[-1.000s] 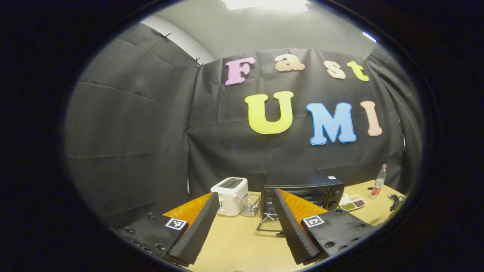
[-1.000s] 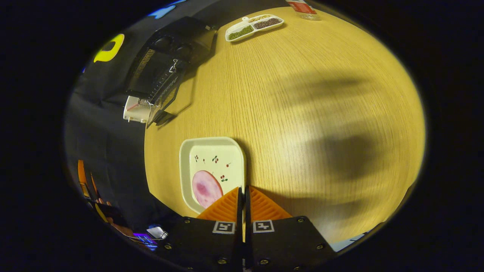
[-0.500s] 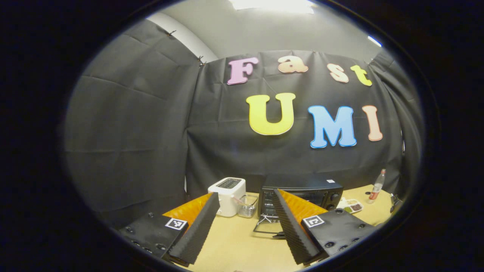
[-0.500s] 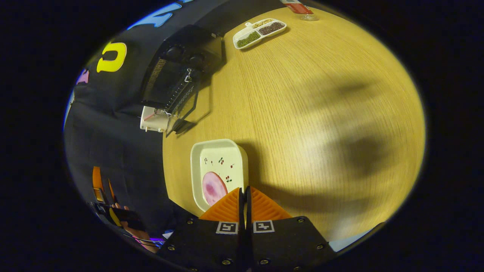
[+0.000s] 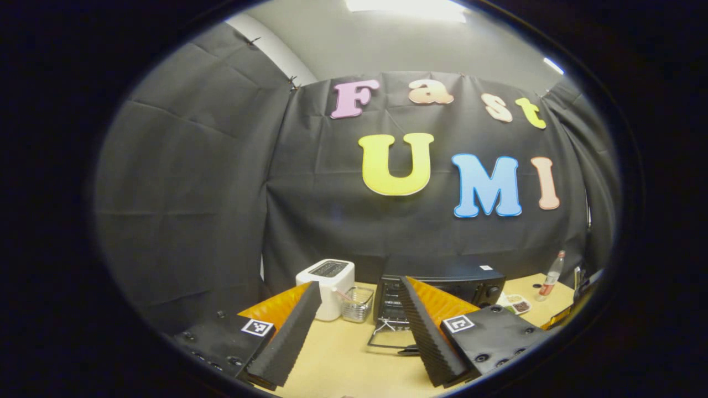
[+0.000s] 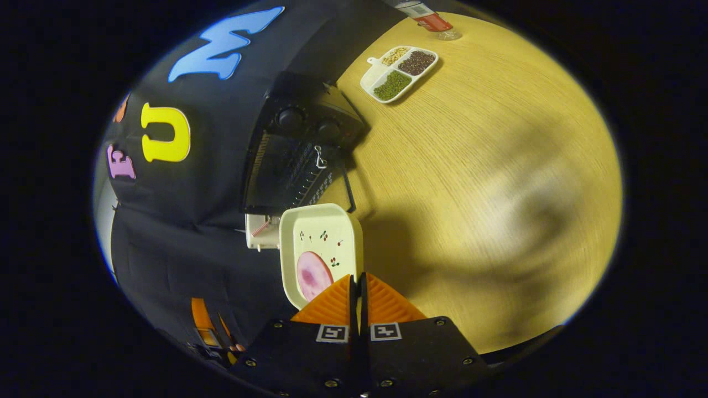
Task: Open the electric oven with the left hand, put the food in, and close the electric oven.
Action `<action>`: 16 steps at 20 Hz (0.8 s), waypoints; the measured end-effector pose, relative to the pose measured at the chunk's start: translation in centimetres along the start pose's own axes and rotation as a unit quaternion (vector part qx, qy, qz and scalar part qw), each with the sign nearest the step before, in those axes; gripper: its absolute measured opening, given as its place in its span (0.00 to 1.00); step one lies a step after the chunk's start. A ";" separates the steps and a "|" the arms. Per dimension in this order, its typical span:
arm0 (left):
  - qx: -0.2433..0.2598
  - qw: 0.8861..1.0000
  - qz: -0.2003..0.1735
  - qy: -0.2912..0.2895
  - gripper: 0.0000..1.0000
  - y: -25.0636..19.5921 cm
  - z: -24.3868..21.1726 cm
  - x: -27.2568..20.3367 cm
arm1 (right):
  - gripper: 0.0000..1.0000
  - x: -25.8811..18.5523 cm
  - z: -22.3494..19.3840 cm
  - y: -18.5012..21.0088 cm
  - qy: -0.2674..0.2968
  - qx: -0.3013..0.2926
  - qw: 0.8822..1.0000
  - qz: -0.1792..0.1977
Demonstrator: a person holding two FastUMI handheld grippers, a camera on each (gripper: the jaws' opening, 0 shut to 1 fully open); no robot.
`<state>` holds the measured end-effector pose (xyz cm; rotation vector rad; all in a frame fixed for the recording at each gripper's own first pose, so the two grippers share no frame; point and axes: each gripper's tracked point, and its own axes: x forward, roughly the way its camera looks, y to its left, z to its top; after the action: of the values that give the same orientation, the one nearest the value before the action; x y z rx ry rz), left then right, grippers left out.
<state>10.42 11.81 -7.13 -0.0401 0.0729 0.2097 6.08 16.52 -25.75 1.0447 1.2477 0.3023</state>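
Carrying the dish (image 6: 321, 243) of food ahead of it, the right hand-held gripper (image 6: 357, 284) pinches its rim; the left hand-held gripper (image 5: 359, 326) hangs wide. Beyond the dish, the oven (image 6: 298, 149) stands open; next, slide the dish in level.

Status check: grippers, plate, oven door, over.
Left gripper open, holding nothing. Right gripper shut on plate rim, ham slice aboard. Oven door down, open. Nothing between plate and oven mouth.
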 end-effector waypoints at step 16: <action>0.008 1.000 -0.016 0.014 0.95 6.0 -1.6 7.1 | 0.01 12.2 5.5 8.7 -0.143 0.194 0.970 0.023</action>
<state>15.99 19.02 -9.45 -0.0277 0.1017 0.1767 18.06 27.06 -26.90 1.3998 1.0410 -0.0631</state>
